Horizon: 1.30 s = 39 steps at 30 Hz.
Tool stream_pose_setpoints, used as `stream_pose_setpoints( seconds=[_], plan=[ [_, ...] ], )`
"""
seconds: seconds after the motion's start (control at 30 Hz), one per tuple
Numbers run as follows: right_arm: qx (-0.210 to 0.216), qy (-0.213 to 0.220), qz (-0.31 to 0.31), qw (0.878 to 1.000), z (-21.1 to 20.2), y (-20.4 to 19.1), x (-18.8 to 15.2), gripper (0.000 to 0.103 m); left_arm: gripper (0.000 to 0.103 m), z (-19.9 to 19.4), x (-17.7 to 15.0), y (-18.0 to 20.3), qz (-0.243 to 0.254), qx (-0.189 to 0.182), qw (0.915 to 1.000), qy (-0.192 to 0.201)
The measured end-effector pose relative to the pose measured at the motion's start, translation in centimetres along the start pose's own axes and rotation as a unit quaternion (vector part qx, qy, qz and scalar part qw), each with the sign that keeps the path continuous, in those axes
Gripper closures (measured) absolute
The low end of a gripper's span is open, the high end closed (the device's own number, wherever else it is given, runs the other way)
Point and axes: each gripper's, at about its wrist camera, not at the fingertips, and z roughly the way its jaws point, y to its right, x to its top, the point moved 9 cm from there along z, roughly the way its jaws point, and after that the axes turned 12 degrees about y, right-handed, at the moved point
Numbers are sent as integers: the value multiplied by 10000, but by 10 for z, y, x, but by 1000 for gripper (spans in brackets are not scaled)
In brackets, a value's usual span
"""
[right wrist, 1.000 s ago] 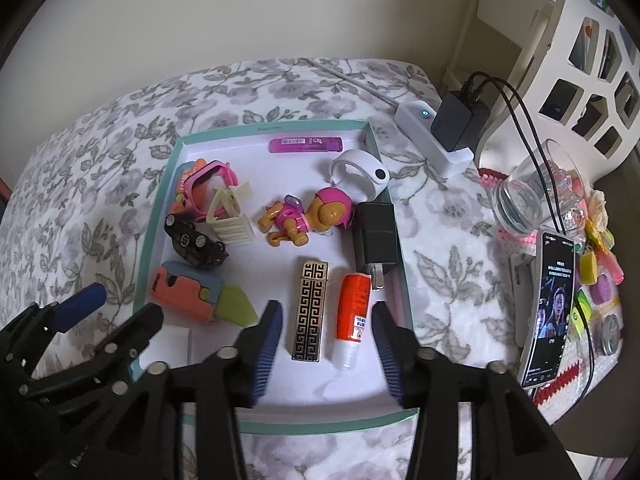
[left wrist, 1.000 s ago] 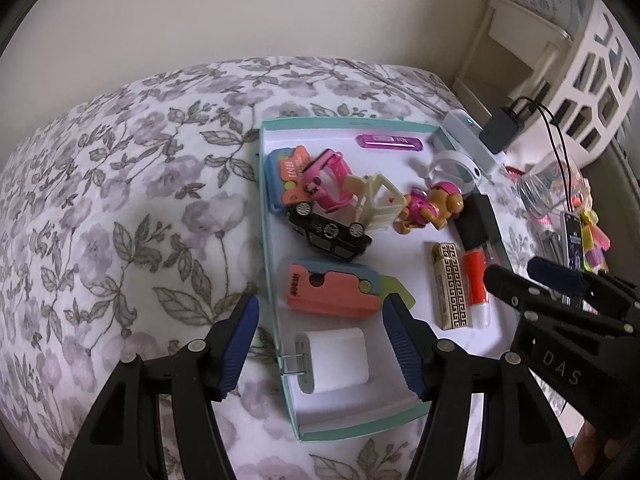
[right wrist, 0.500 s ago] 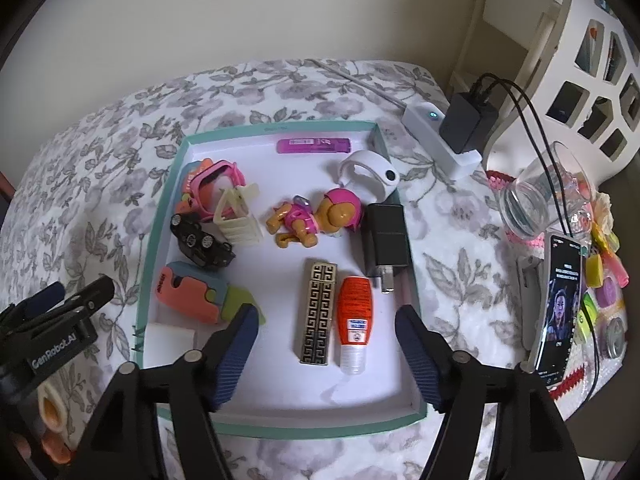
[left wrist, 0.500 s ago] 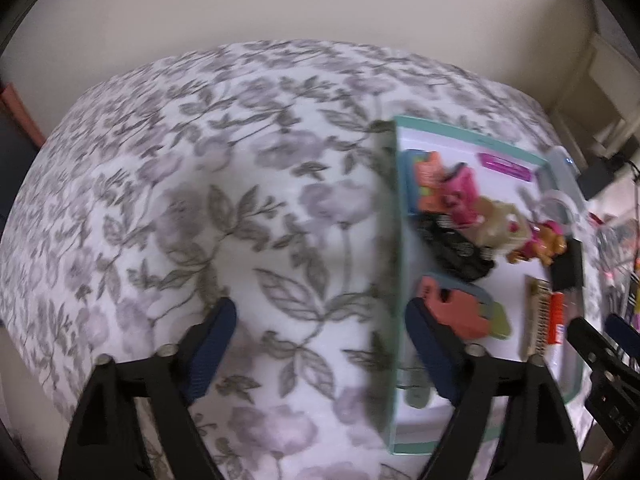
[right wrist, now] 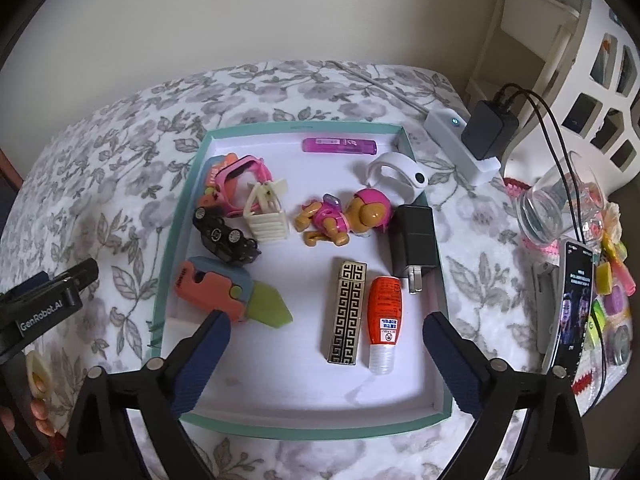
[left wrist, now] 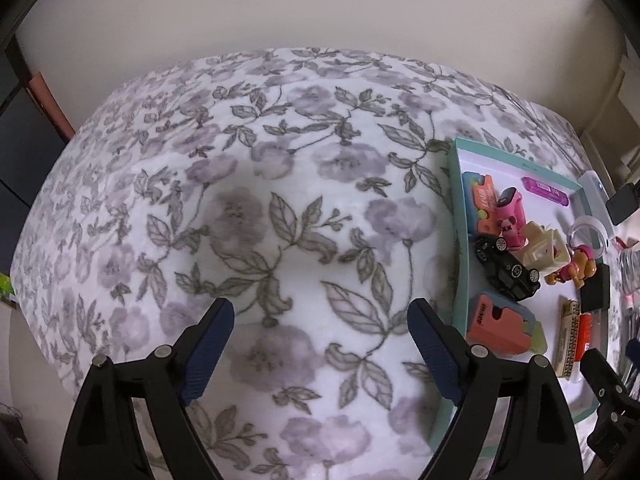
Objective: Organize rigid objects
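A teal-rimmed white tray (right wrist: 304,424) lies on the floral bedspread (left wrist: 240,200). It holds a gold-patterned box (right wrist: 347,316), an orange bottle (right wrist: 384,316), a black charger (right wrist: 414,240), a puppy figure (right wrist: 344,216), a black toy car (right wrist: 224,238), an orange-blue toy knife (right wrist: 224,290) and several other small items. My right gripper (right wrist: 326,322) hangs above the tray's front. Its jaws are opening wide, and the box and bottle lie below them untouched. My left gripper (left wrist: 320,312) is over bare bedspread left of the tray (left wrist: 454,240). Its jaws are opening with nothing between them.
Right of the tray are a white power strip with a black adapter (right wrist: 464,140), a glass (right wrist: 556,208), a lit phone (right wrist: 572,308) and small colourful bits. A white shelf unit (right wrist: 580,60) stands behind. A person's fingers (right wrist: 40,408) show at lower left.
My left gripper swung left, off the tray and the white charger, to the bedspread, and its jaws widened. My right gripper stayed in place while its jaws spread much wider.
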Motion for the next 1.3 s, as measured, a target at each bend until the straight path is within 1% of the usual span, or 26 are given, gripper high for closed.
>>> stream_pose_setpoints(
  seconds=[0.1, 0.27, 0.3, 0.33, 0.4, 0.67, 0.8, 0.97, 1.17, 1.3],
  plan=[
    [53, 42, -6, 10000, -2, -5, 1, 0, 14, -7, 2, -2, 153, 59, 9998, 125],
    [95, 164, 94, 9998, -8, -11, 5, 0, 14, -17, 1, -6, 298, 83, 9991, 279],
    [91, 181, 99, 9997, -9, -11, 6, 0, 13, -19, 1, -7, 299, 93, 9990, 304],
    [93, 197, 99, 9997, -10, -12, 6, 0, 7, -21, 2, -9, 277, 85, 9990, 330],
    [93, 241, 89, 9996, -13, -14, 7, 0, 4, -25, 3, -11, 215, 51, 9990, 400],
    [54, 369, -50, 9993, -27, -24, 8, 0, 4, -43, 3, -16, 118, -91, 9981, 600],
    [21, 407, -5, 9992, -36, -25, 8, 0, 4, -51, 2, -20, 59, -126, 9980, 623],
    [-52, 384, 44, 9992, -44, -25, 4, 0, 4, -64, -2, -22, 144, -55, 9970, 763],
    [-46, 432, 112, 9990, -54, -25, 0, 0, 4, -77, -3, -22, 229, -75, 9953, 934],
    [-85, 451, 144, 9988, -60, -25, -4, 0, 4, -83, -6, -23, 236, -89, 9950, 966]
  ],
)
